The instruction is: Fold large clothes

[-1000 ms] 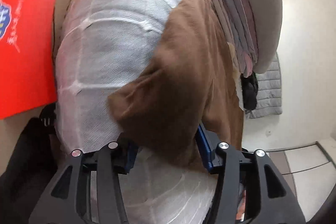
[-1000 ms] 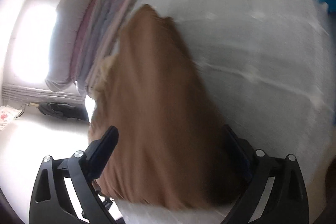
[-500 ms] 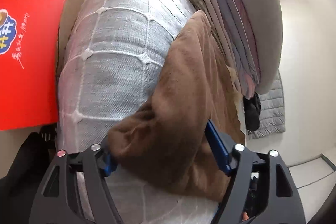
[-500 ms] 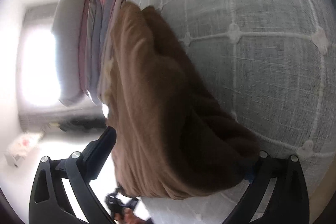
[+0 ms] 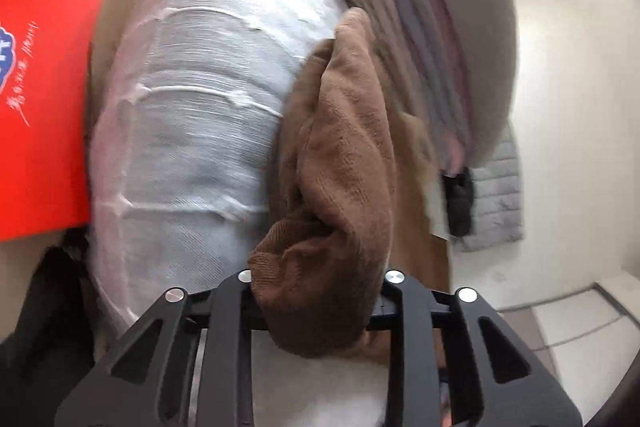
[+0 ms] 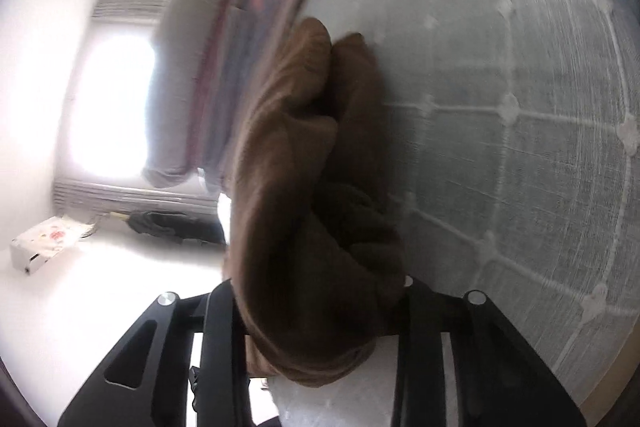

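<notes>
Both claws are closing, each with a bunched end of the same brown garment (image 5: 344, 187) gripped between its jaws. Seen from its own camera, the left gripper (image 5: 318, 301) has its two black fingers drawn in against a thick wad of the cloth, which bulges up over and down below the jaws; the blue pads are hidden by the fabric. On the other side the right gripper (image 6: 320, 307) clamps a similar wad, the fabric spilling over both fingers and hanging a little below them. This garment is a soft, fuzzy knit with a fine ribbed texture, mid-brown where light falls on it and much darker in the shadowed folds. Gathered rather than flat, it runs away from each claw as a long rumpled ridge with deep creases, lying along the edge of a bed covered in a pale grey bedspread (image 5: 192, 131) with a raised white grid pattern and small knots at the crossings. Just beyond the brown ridge, touching it, sits a stack of folded clothes (image 5: 436, 39) in grey, mauve and pink layers, a plump grey item on its outer side. Further out, a red board (image 5: 44, 99) with white writing leans at the far side of the bed, a grey quilted piece (image 5: 498, 199) lies by the wall, and a bright window (image 6: 112, 107) glares across the room
</notes>
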